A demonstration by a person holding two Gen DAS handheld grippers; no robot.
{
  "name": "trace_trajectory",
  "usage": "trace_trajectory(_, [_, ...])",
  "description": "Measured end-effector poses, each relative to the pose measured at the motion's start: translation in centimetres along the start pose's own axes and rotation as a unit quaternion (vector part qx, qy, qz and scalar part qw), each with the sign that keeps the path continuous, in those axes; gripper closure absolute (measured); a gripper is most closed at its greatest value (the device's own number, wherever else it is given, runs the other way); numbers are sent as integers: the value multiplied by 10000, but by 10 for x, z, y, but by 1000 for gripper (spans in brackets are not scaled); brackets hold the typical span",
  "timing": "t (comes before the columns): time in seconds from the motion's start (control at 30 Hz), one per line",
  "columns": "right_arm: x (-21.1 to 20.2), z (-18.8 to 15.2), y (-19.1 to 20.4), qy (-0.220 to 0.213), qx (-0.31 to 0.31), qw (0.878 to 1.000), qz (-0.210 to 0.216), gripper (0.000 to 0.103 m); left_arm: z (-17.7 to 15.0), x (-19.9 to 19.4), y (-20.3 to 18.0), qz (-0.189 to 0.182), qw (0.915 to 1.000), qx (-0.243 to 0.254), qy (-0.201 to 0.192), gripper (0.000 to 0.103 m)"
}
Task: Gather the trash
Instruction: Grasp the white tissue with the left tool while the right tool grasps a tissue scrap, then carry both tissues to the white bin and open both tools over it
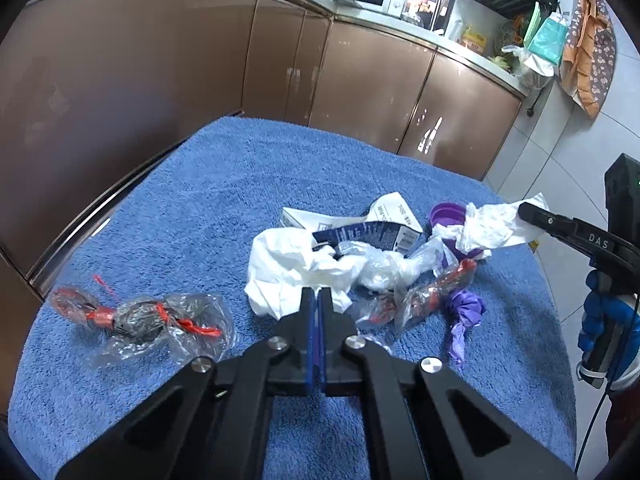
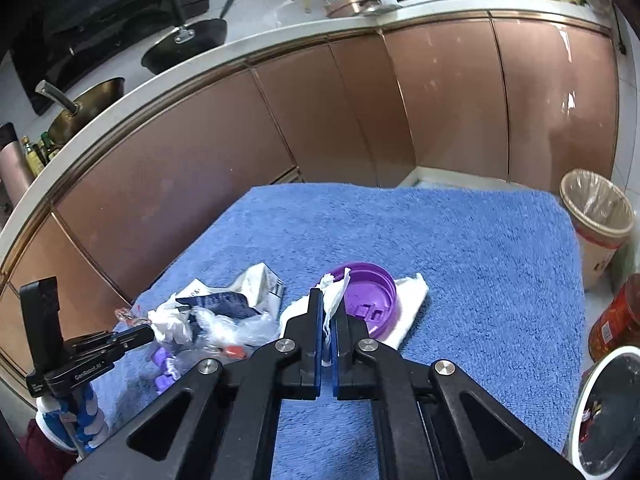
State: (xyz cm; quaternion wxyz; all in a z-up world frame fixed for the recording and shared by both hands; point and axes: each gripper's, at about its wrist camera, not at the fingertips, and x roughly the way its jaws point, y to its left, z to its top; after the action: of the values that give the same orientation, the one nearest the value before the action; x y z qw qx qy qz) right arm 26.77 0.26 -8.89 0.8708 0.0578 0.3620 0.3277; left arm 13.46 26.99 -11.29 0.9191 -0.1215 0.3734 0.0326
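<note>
Trash lies heaped on a blue towel (image 1: pixel 240 200). My left gripper (image 1: pixel 316 292) is shut, its tips pinching the near edge of a white crumpled paper (image 1: pixel 288 272); in the right wrist view the left gripper (image 2: pixel 150 333) meets that paper (image 2: pixel 170 326) at the heap's left. My right gripper (image 2: pixel 329 294) is shut on a white tissue (image 2: pixel 334 300) beside a purple lid (image 2: pixel 368 300). In the left wrist view the right gripper (image 1: pixel 522 208) grips the tissue (image 1: pixel 492 226) at the heap's right, by the lid (image 1: pixel 448 214).
A clear bag with a red tie (image 1: pixel 140 316) lies apart at the left. A torn carton (image 1: pixel 400 216), red wrappers (image 1: pixel 440 288) and a purple wrapper (image 1: pixel 464 308) fill the heap. A lined bin (image 2: pixel 596 216) stands on the floor right of the towel. Brown cabinets stand behind.
</note>
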Motion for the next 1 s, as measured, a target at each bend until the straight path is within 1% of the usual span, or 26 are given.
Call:
trace_trajectory(0.17, [-21, 6, 10, -195, -104, 9997, 73, 101, 5, -21, 2, -4, 9997, -72, -220, 103])
trace_trajectory(0.4, [-56, 11, 26, -449, -271, 9985, 149, 101, 13, -52, -5, -5, 9989, 1, -474, 103])
trace_trajectory(0.53, [-81, 12, 29, -613, -346, 9975, 113, 101, 16, -69, -13, -16, 9983, 55, -585, 103])
trace_trajectory(0.63, [-103, 11, 26, -740, -350, 9966, 34, 101, 18, -81, -25, -57, 9978, 120, -650, 103])
trace_trajectory(0.77, [-134, 6, 15, -898, -311, 9954, -148, 101, 22, -93, -48, -211, 9969, 264, -717, 103])
trace_trajectory(0.9, [-165, -3, -8, -1034, -191, 9936, -416, 101, 28, -99, -79, -407, 9954, 463, -733, 103])
trace_trajectory(1.0, [-189, -12, -29, -1116, -61, 9915, -668, 101, 32, -98, -110, -653, 9932, 646, -718, 103])
